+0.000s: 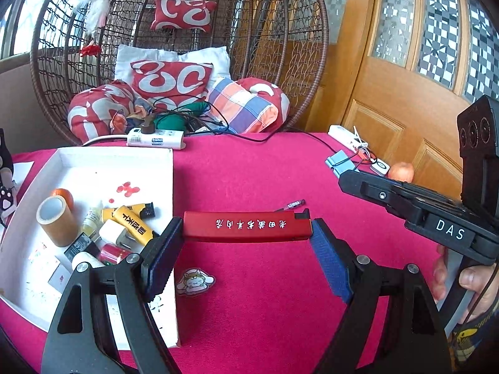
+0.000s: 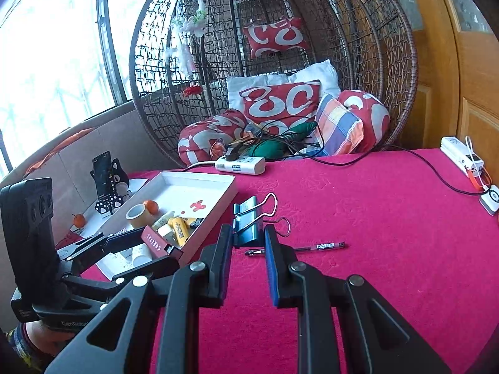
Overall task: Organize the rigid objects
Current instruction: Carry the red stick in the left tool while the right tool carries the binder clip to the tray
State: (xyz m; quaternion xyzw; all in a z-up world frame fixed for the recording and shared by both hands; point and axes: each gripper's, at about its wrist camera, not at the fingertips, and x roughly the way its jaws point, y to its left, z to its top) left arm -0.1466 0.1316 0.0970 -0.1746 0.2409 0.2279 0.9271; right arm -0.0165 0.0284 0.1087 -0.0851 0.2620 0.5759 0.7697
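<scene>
1. Left gripper (image 1: 246,233): clamped end to end on a red bar-shaped case (image 1: 246,227) with white characters, one pad at each short end. The case is held level, apparently clear of the cloth, just right of the tray's near corner.
2. Right gripper (image 2: 248,237): closed on a blue binder clip (image 2: 248,221); the clip body sits between the fingertips, its wire handles pointing away from the camera.
3. White shallow tray (image 1: 93,155): on the left part of the table. It holds a roll of brown tape (image 1: 56,219), an orange fruit (image 1: 64,196), yellow tubes (image 1: 131,219) and small bottles, heaped in the near half.
4. Gel pen (image 2: 299,247): lying flat on the cloth just beyond the right gripper's fingertips.
5. Cartoon sticker (image 1: 195,281): flat on the cloth, beside the tray's right wall.
6. Pink tablecloth (image 2: 374,233): covers the table.
7. White power strip (image 2: 240,164): at the table's far edge, one plug inserted.
8. Wicker hanging chair (image 2: 312,31): behind the table, filled with red-and-white cushions.
</scene>
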